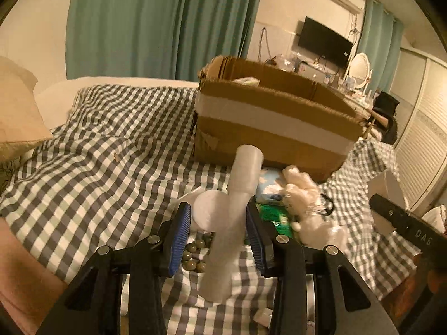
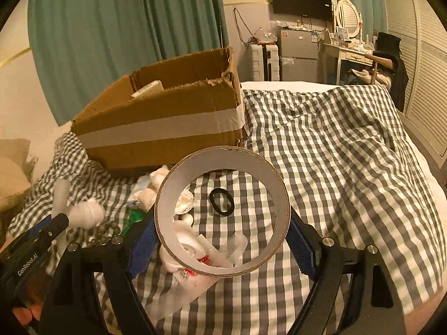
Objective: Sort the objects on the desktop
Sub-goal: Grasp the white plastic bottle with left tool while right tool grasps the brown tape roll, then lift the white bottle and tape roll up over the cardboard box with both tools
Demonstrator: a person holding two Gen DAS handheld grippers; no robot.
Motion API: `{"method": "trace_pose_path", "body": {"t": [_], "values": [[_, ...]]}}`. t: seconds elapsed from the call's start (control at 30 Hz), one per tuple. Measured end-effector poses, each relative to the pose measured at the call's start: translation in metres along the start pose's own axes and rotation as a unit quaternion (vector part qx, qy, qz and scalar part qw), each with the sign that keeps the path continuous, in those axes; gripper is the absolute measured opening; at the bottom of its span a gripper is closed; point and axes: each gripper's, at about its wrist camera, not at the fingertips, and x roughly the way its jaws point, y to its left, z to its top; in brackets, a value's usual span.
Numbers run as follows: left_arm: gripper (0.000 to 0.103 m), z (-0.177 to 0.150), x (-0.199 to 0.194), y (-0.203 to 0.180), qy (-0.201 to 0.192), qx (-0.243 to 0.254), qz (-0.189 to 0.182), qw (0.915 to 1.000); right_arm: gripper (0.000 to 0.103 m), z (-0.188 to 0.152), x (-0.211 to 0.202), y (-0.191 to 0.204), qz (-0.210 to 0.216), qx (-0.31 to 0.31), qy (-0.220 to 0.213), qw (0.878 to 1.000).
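**On the checked bed: both hand-held grippers loaded, box just ahead**

On the bed (image 2: pixel 335 145), covered in a grey-and-white checked cloth, an open cardboard box (image 1: pixel 268 128) banded with pale tape stands beyond a small heap of loose things.

In the left wrist view, the left hand-held gripper (image 1: pixel 218 233) is clamped on a white plastic T-shaped tube (image 1: pixel 237 195). Its blue pads (image 1: pixel 178 240) press the tube from both sides, with the long stem running toward 12 o'clock and pointing at the box wall. Below the tube lie round olive-green beads (image 1: pixel 195 248), and at 2 o'clock from them sit a crumpled clear plastic glove (image 1: pixel 304 195) and a green packet (image 1: pixel 275 215).

In the right wrist view, the right hand-held gripper (image 2: pixel 222 240) stands wide, gripping a large roll of tape (image 2: pixel 223 164) edge-on across its outer rim. Through the roll's hole a black hair tie (image 2: pixel 222 201) shows on the cloth. The box is at 11 o'clock from the roll, just behind it.
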Motion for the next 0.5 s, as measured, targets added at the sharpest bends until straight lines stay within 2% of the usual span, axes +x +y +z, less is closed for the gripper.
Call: {"method": "trace_pose_path", "body": {"t": [0.03,0.13,0.2,0.33,0.4,0.43,0.47,0.5], "values": [[0.023,0.001,-0.005,-0.001,-0.004,0.003,0.000,1.0000,0.083,0.000,-0.003,-0.001,0.001,0.001,-0.004,1.000],[0.022,0.007,-0.017,-0.006,-0.017,0.012,-0.004,0.9998,0.083,-0.001,-0.015,-0.001,0.005,0.004,-0.011,1.000],[0.017,0.011,-0.023,-0.008,-0.024,0.014,-0.011,0.9995,0.083,-0.001,-0.024,0.000,0.010,0.003,-0.017,1.000],[0.017,0.009,-0.020,-0.008,-0.003,0.012,-0.014,0.9998,0.083,-0.003,-0.034,-0.002,0.012,0.001,-0.023,1.000],[0.020,0.001,-0.012,-0.002,0.015,0.003,-0.013,0.9998,0.083,-0.006,-0.035,-0.004,0.013,0.003,-0.020,1.000],[0.027,-0.004,-0.009,-0.002,0.023,0.004,-0.012,0.9997,0.083,-0.008,-0.034,-0.005,0.013,0.004,-0.017,1.000],[0.040,-0.010,-0.003,-0.001,0.036,0.008,-0.009,0.9993,0.083,-0.009,-0.033,-0.007,0.013,0.006,-0.015,1.000],[0.048,-0.014,0.005,0.000,0.049,0.013,-0.003,0.9987,0.083,-0.010,-0.032,-0.009,0.013,0.009,-0.012,1.000]]}}
